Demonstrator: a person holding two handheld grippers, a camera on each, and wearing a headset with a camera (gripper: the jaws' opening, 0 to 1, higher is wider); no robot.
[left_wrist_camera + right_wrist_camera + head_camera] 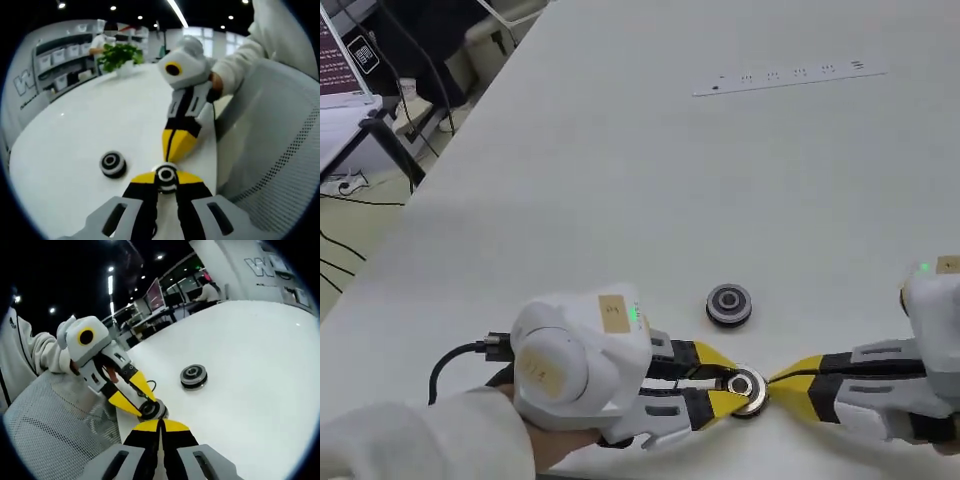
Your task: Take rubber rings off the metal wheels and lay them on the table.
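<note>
Altog. 2 wheels (729,304) (748,390), 2 hand-held grippers (723,384) (780,379)

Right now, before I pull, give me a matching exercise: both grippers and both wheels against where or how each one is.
1. left gripper
2. right gripper
3. nearer wheel
4. farther wheel

A. lying free on the table
B. jaws together, tip at the nearer wheel
C. shut on the nearer wheel
D. clamped between yellow jaws

Pairs: 1-C, 2-B, 3-D, 4-A
</note>
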